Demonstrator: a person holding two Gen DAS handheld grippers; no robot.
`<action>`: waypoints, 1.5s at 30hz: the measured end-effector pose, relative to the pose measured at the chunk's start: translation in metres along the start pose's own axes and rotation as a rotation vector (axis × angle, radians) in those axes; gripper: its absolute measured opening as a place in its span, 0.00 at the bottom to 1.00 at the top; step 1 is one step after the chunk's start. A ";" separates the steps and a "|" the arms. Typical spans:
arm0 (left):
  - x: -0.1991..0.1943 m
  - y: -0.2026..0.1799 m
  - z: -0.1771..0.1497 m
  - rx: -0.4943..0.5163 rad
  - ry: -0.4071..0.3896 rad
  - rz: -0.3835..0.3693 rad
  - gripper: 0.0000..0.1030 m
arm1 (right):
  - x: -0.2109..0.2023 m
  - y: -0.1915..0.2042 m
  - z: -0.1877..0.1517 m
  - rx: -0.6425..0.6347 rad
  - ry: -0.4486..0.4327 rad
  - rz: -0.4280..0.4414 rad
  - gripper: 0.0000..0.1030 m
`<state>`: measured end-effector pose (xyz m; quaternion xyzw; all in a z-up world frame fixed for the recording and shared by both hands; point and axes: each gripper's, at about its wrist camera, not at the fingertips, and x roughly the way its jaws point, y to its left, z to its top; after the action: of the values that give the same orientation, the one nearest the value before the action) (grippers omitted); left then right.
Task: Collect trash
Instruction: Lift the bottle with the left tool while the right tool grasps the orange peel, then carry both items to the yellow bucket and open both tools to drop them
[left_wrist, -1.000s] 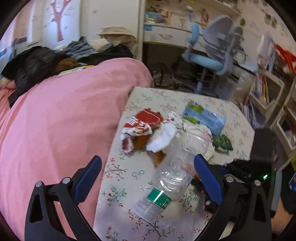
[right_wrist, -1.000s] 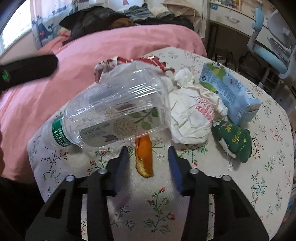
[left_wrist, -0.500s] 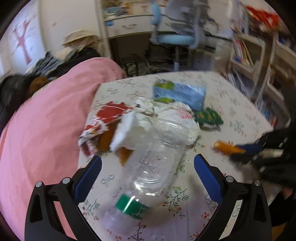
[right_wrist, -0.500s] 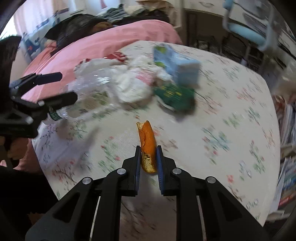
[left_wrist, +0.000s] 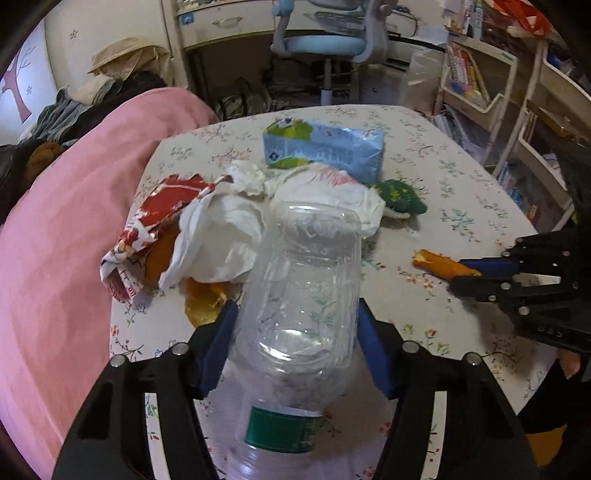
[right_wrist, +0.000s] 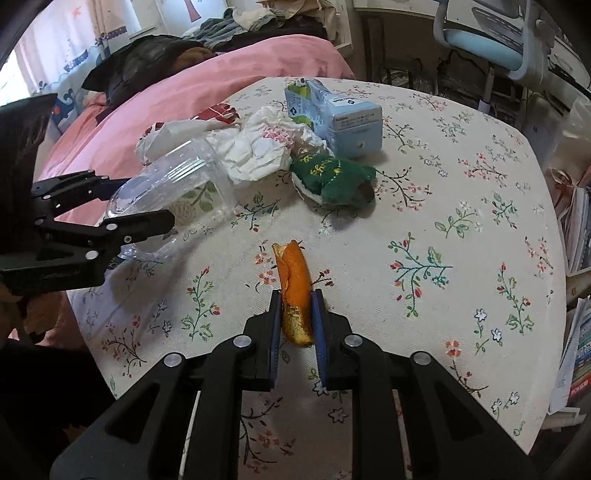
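Floral tablecloth (right_wrist: 461, 229) beside pink bed (left_wrist: 62, 236); my left gripper (left_wrist: 295, 325) just closed on crinkled clear bottle (left_wrist: 303, 295), right gripper (right_wrist: 295, 314) pinched curled orange peel (right_wrist: 293, 280)

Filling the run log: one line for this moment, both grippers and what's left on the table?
left gripper: closing around clear bottle | right gripper: shut on orange peel | left on table: carton, wrappers

A clear, empty plastic bottle (left_wrist: 299, 314) with a green label band lies tilted, base toward the heap of crumpled white paper (left_wrist: 221, 236), a red wrapper (left_wrist: 162, 206), a blue carton (left_wrist: 325, 147) on its side and a green pouch (right_wrist: 332, 177). An orange peel (right_wrist: 293, 284) strip sits apart.
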<state>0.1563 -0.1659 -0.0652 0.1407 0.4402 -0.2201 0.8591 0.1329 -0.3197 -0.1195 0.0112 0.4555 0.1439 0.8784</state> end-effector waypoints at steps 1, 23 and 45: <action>0.001 -0.001 -0.001 -0.002 0.004 0.010 0.60 | 0.000 -0.001 0.000 0.005 -0.001 0.003 0.15; -0.071 -0.005 -0.028 -0.192 -0.172 0.006 0.54 | -0.070 0.031 -0.022 0.042 -0.150 0.109 0.15; -0.101 -0.022 -0.073 -0.266 -0.197 -0.012 0.54 | -0.072 0.127 -0.163 -0.110 0.150 0.236 0.18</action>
<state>0.0429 -0.1273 -0.0254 0.0010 0.3800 -0.1775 0.9078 -0.0687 -0.2348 -0.1382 0.0058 0.5068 0.2713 0.8182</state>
